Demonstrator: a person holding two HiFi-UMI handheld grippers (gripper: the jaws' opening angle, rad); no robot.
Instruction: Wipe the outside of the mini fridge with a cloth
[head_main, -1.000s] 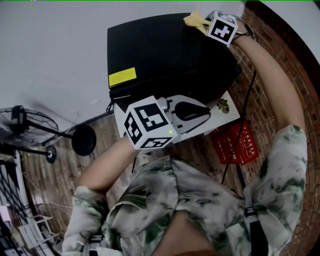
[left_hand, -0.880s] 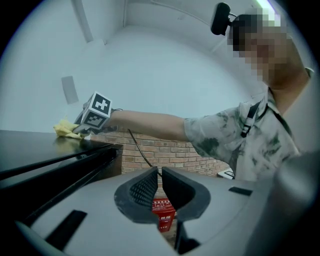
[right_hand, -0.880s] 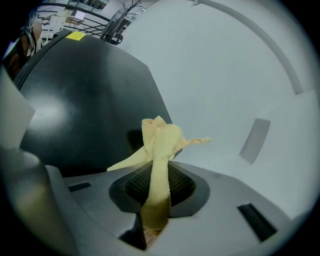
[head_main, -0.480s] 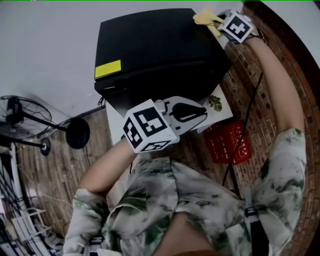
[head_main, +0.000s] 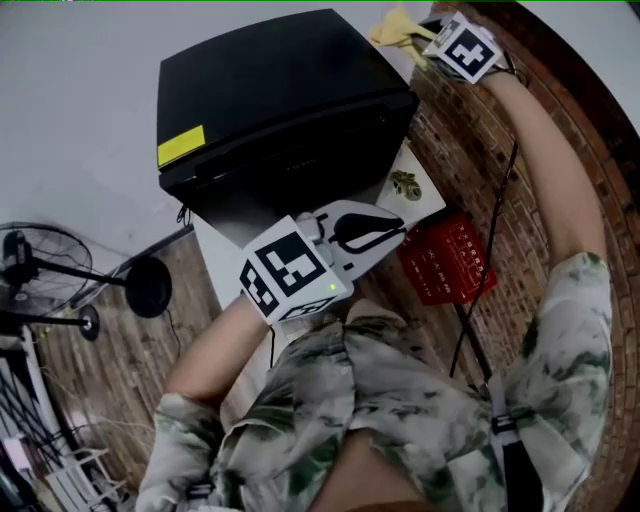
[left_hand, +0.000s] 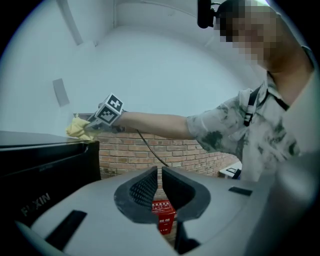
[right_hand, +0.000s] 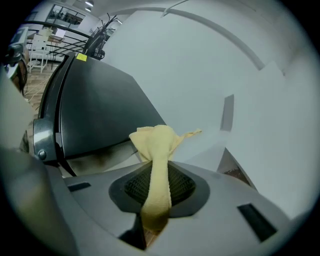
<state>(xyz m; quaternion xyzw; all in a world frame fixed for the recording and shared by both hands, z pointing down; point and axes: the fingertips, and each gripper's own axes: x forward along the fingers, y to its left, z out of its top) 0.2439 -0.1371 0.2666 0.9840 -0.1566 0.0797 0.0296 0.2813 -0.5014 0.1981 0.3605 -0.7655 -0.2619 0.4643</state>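
The right gripper (right_hand: 157, 189) pinches the cloth (right_hand: 153, 142) at the mini fridge's (right_hand: 95, 112) corner.

White-green leaf-print shirt (head_main: 400, 400) — grey left tongs (left_hand: 160, 173), black-white marker cube (head_main: 288, 272).

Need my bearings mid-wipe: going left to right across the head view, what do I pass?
Fan → mini fridge → cloth → person's right arm.

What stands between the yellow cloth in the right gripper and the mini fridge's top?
Nothing visible. The right gripper holds the yellow cloth right at the mini fridge's top edge, with no object between them.
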